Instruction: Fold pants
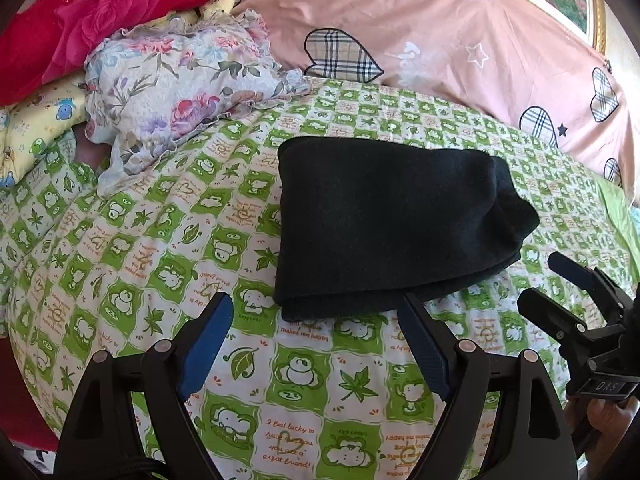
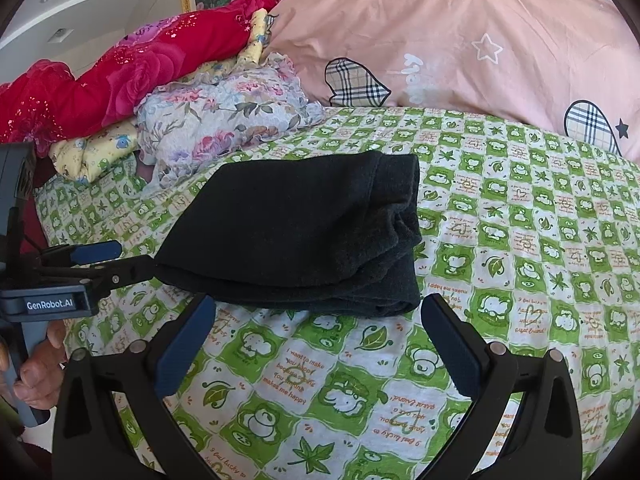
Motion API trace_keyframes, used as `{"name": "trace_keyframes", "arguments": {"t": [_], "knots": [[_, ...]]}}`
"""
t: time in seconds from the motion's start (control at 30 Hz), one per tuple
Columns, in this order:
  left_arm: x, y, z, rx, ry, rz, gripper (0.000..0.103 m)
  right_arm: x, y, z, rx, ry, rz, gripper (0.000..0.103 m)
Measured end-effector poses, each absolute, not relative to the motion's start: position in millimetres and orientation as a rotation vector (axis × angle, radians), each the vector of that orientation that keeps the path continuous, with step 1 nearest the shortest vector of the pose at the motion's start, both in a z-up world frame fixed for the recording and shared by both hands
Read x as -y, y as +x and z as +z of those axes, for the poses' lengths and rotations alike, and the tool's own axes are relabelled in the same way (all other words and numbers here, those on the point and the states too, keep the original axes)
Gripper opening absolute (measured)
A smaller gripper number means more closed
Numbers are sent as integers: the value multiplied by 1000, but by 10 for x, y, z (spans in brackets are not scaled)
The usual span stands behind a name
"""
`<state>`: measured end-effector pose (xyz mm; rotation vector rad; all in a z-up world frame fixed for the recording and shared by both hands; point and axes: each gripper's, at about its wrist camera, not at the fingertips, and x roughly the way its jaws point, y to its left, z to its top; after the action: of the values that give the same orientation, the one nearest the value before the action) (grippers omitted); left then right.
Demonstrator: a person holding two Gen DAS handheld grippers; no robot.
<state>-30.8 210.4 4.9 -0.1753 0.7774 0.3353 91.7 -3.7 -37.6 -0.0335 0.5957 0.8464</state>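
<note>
The black pants (image 1: 384,224) lie folded into a thick rectangle on the green-and-white checked bedsheet (image 1: 304,392). In the right wrist view the same pants (image 2: 304,236) show their stacked layers along the near right edge. My left gripper (image 1: 316,316) is open just short of the pants' near edge, with only sheet between its blue pads. My right gripper (image 2: 318,312) is open too, wide, its jaws standing either side of the pants' near edge without touching it. Each gripper shows in the other's view: the right gripper (image 1: 540,284) and the left gripper (image 2: 116,258), both open.
A pink duvet with plaid hearts (image 1: 460,40) lies along the far side of the bed. A floral pillow (image 1: 180,96), a red rose-print blanket (image 1: 92,12) and a yellow cartoon cloth (image 1: 36,128) are piled at the far left. A hand (image 2: 36,364) holds the left gripper's handle.
</note>
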Motion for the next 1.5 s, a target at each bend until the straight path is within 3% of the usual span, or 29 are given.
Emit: {"name": "trace_keyframes", "arguments": {"t": [1.5], "knots": [[-2243,-245,-82,-883,-95,373,88,-495,880,-329,-716,-173,877,103]]}}
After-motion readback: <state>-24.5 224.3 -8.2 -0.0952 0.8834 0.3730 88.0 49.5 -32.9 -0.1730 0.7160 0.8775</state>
